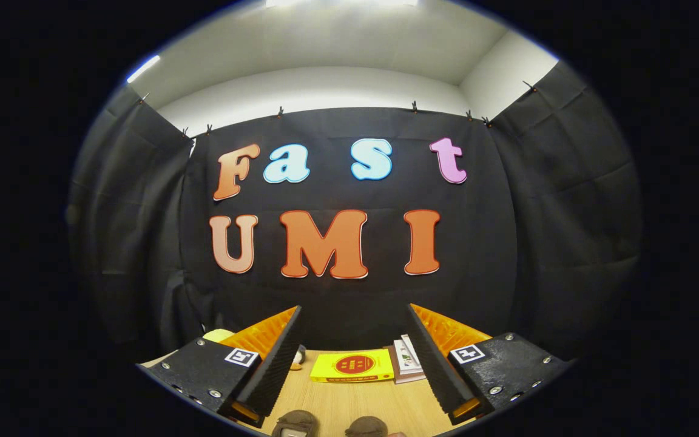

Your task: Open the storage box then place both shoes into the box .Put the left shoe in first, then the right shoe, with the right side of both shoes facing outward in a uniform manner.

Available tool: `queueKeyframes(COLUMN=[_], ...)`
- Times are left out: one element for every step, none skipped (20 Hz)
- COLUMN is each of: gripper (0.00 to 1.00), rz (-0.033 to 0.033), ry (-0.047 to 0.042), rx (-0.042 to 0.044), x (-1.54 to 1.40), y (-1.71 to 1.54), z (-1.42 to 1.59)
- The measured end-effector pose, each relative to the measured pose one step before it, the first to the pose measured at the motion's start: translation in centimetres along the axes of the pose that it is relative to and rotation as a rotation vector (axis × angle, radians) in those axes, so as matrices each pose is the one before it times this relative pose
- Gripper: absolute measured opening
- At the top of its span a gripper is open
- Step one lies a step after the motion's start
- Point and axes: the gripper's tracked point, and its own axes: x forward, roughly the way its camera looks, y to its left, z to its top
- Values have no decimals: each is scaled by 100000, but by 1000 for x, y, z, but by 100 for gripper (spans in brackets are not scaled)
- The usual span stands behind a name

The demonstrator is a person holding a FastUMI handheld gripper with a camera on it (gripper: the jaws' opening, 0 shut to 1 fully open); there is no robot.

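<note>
The jaws [354, 364] stood wide apart, holding nothing, level above the wooden surface [355, 400]. Below and between them lay two brown shoes [296, 422], left one beside the right [366, 426]; a yellow book [352, 365] beyond.

Light wooden table [355, 403], smooth, matt grain. Yellow glossy book [352, 366], paper cover. Two brown shoes [331, 425], soft matt fabric look. Gripper [355, 364] wide apart; fingers [276, 358] ribbed, rough matt. Black wall cloth [507, 243] matt, creased.
</note>
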Motion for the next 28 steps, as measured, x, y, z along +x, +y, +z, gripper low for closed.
queueKeyframes(gripper=[99, 99, 99, 99, 99, 99, 99, 99, 99, 98, 98, 99, 98, 98, 98, 98, 99, 98, 99, 99, 99, 99, 99, 98, 98, 98, 98, 98], rz=[1154, 1119, 1498, 1472, 2122, 2084, 2607, 2503, 2322, 2506, 2670, 2730, 2660, 2364, 2150, 1824, 2267, 1901, 1762, 1867, 1327, 1929, 1944, 2620, 2483, 2291, 1472, 1470], ry=[2106, 2212, 2453, 2853, 2867, 2960, 3210, 3149, 3300, 3461, 3404, 3641, 3785, 3766, 3710, 3758, 3769, 3635, 3861, 3940, 3569, 3674, 3719, 3436, 3056, 2913, 3124, 2597], rx=[760, 892, 1266, 1519, 1837, 1939, 2027, 1742, 1580, 1328, 1320, 1399, 1767, 2088, 2306, 2306, 2011, 1649, 1290, 845, 736, 820, 1410, 2130, 2338, 2122, 1899, 1242], x=[106, 155, 139, 221, 234, 304, 261, 408, 236, 424, 469, 471, 496, 445, 683, 835, 740, 718, 626, 664, 765, 673, 529, 588, 741, 620, 688, 813], y=[466, 435, 417, 511, 704, 775, 735, 850, 774, 739, 819, 843, 634, 655, 919, 572, 654, 519, 447, 485, 466, 439, 529, 655, 680, 519, 310, 229], z=[-740, -865, -852, -905, -927, -1039, -1052, -1066, -1048, -1197, -1253, -1184, -1249, -1191, -1213, -1102, -1113, -1109, -1121, -1260, -1091, -1056, -1228, -1055, -946, -731, -906, -751])
